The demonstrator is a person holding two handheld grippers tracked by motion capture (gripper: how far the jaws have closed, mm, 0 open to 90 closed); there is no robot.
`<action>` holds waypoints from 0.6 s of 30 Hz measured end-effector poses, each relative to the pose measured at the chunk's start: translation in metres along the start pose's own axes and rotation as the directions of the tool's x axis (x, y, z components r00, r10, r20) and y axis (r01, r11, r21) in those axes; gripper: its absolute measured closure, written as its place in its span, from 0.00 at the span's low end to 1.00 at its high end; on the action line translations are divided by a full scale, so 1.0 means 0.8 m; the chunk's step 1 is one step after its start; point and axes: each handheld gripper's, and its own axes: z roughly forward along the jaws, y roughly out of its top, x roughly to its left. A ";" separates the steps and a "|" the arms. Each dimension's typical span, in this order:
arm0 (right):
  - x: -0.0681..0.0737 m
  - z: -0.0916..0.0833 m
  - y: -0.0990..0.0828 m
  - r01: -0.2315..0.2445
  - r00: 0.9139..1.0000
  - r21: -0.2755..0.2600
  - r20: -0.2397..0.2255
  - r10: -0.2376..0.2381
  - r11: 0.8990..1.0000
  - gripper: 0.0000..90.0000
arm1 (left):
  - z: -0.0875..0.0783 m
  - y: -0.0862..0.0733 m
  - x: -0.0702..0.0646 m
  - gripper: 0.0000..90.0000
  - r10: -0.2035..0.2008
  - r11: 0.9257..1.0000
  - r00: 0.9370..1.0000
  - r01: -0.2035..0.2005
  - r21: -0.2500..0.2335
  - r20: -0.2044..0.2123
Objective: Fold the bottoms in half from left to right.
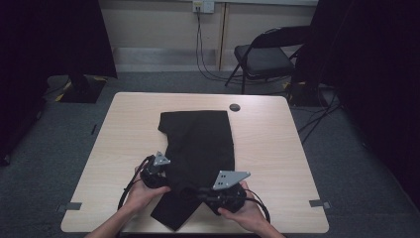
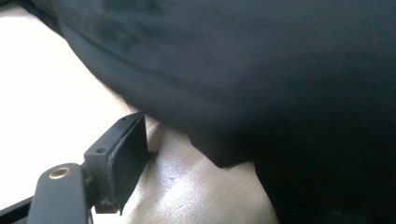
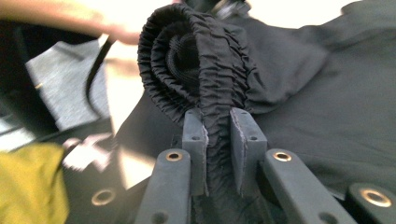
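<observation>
A black garment [image 1: 198, 144] lies spread on the light wooden table [image 1: 124, 129], with its near end bunched between my hands. My right gripper [image 3: 217, 126] is shut on a rolled, gathered elastic edge of the garment [image 3: 196, 60], and the roll stands up above the jaws. From above, the right gripper [image 1: 193, 192] points left into the bunched cloth. My left gripper [image 1: 167, 186] sits at the garment's left edge. One of its fingers [image 2: 116, 158] stands apart from the dark cloth [image 2: 261, 84] with bare table between them; the other finger is hidden by the cloth.
A round cable hole [image 1: 235, 107] sits at the table's far edge. Behind the table a black folding chair [image 1: 262, 59] stands on grey carpet, with cables [image 1: 203, 64] hanging from the wall. Dark curtains flank both sides. A blurred yellow-green patch [image 3: 28, 186] lies low in the right gripper view.
</observation>
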 end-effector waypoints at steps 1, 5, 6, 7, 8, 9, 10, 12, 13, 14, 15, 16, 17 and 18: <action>0.004 0.006 -0.005 -0.005 1.000 0.020 -0.018 0.006 1.000 0.84 | -0.001 0.001 0.001 0.22 0.001 1.000 1.000 -0.001 0.009 -0.001; 0.011 0.034 -0.023 -0.006 0.997 0.113 -0.072 0.014 0.994 0.78 | -0.009 0.001 0.013 0.34 -0.010 0.999 1.000 0.009 0.038 0.024; 0.013 0.039 -0.025 -0.001 0.997 0.126 -0.076 0.011 0.992 0.76 | -0.012 0.000 0.019 0.35 -0.025 0.999 1.000 0.024 0.042 0.012; 0.014 0.043 -0.026 -0.004 0.997 0.127 -0.081 0.014 0.992 0.75 | -0.016 -0.002 0.025 0.37 -0.053 0.998 0.999 0.053 0.043 0.009; 0.015 0.045 -0.026 0.000 0.996 0.131 -0.089 0.011 0.991 0.72 | -0.022 -0.004 0.033 0.39 -0.063 0.997 0.998 0.062 0.043 0.007; 0.015 0.048 -0.026 -0.002 0.995 0.134 -0.095 0.015 0.991 0.69 | -0.028 -0.006 0.040 0.42 -0.086 0.996 0.996 0.086 0.024 -0.010; 0.016 0.050 -0.027 -0.008 0.995 0.140 -0.102 0.023 0.990 0.65 | -0.034 -0.008 0.048 0.42 -0.117 0.993 0.993 0.118 0.008 -0.028; 0.016 0.051 -0.027 -0.013 0.994 0.143 -0.109 0.028 0.990 0.58 | -0.047 -0.009 0.063 0.41 -0.167 0.986 0.986 0.166 -0.036 -0.029; 0.016 0.049 -0.025 -0.013 0.992 0.140 -0.119 0.030 0.990 0.55 | -0.053 -0.008 0.068 0.41 -0.186 0.981 0.982 0.184 -0.066 -0.029; 0.014 0.046 -0.022 -0.008 0.993 0.132 -0.120 0.024 0.991 0.53 | -0.056 -0.006 0.071 0.41 -0.195 0.978 0.980 0.192 -0.087 -0.027; 0.011 0.041 -0.018 -0.014 0.994 0.114 -0.103 0.026 0.993 0.50 | -0.059 -0.004 0.073 0.42 -0.191 0.976 0.982 0.188 -0.106 -0.017; 0.006 0.035 -0.014 -0.027 0.995 0.089 -0.095 0.035 0.996 0.50 | -0.059 -0.002 0.072 0.42 -0.192 0.975 0.981 0.190 -0.118 -0.004; -0.001 0.029 -0.010 -0.048 0.994 0.061 -0.092 0.053 0.997 0.50 | -0.058 0.002 0.070 0.42 -0.187 0.975 0.982 0.186 -0.120 0.002; -0.010 0.023 -0.007 -0.077 0.994 0.031 -0.070 0.079 0.997 0.49 | -0.056 0.006 0.067 0.43 -0.173 0.976 0.985 0.174 -0.128 0.014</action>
